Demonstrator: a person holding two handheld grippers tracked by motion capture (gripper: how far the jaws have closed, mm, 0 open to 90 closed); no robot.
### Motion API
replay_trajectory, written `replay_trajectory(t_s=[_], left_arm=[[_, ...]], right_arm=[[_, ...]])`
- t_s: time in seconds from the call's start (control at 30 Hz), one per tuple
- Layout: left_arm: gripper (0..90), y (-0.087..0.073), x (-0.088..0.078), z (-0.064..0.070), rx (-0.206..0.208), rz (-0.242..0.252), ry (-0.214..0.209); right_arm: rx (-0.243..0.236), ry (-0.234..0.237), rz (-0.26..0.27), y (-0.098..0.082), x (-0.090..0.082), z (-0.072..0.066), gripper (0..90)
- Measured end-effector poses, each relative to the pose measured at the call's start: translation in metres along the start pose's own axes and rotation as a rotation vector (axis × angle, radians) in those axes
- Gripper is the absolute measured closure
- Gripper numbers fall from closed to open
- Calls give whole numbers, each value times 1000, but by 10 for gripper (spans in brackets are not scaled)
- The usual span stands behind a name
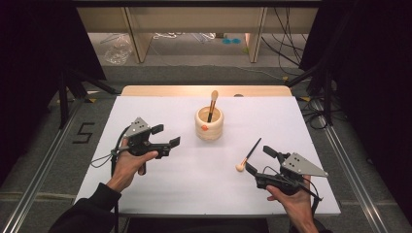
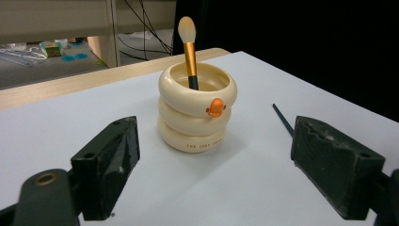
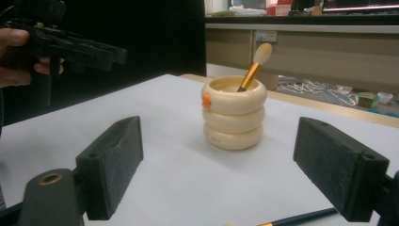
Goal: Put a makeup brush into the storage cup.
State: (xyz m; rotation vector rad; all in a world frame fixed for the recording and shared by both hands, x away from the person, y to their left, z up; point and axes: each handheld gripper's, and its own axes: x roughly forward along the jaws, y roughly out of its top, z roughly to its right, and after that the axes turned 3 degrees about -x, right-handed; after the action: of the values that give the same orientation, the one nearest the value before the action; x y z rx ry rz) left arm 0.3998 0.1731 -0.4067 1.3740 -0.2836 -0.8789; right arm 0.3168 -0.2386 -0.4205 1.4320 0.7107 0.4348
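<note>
Table (image 1: 145, 194): a white sheet is laid over it, so the small items stand out.
Holder (image 1: 209, 124): a cream ringed pot is stood upright at the far centre, within reach of both sides.
Left gripper (image 1: 165, 136): it is held above the near left of the table, jaws spread wide and empty, aimed at the holder as if kept ready.
Right gripper (image 1: 258, 161): it is held low at the near right, jaws wide apart, nothing gripped, just beside the loose brush.
Standing brush (image 1: 213, 104): it is leaned in the holder, bristles up.
Loose brush (image 1: 248, 155): it lies flat, near right of the holder, probably the next to be picked up.
</note>
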Motion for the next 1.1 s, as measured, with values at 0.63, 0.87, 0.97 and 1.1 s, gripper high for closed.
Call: replay_trajectory(t_s=[0.63, 0.87, 0.97, 1.1], left_arm=[[161, -18, -23, 8, 28, 3, 7], [161, -28, -28, 14, 52, -12, 3], [161, -30, -32, 15, 65, -10, 7], [162, -33, -36, 17, 76, -9, 10]], right_arm=[[14, 8, -19, -1, 0, 2, 173], [12, 4, -18, -1, 0, 2, 173], [-11, 6, -15, 0, 1, 3, 173], [7, 3, -29, 0, 1, 2, 173]])
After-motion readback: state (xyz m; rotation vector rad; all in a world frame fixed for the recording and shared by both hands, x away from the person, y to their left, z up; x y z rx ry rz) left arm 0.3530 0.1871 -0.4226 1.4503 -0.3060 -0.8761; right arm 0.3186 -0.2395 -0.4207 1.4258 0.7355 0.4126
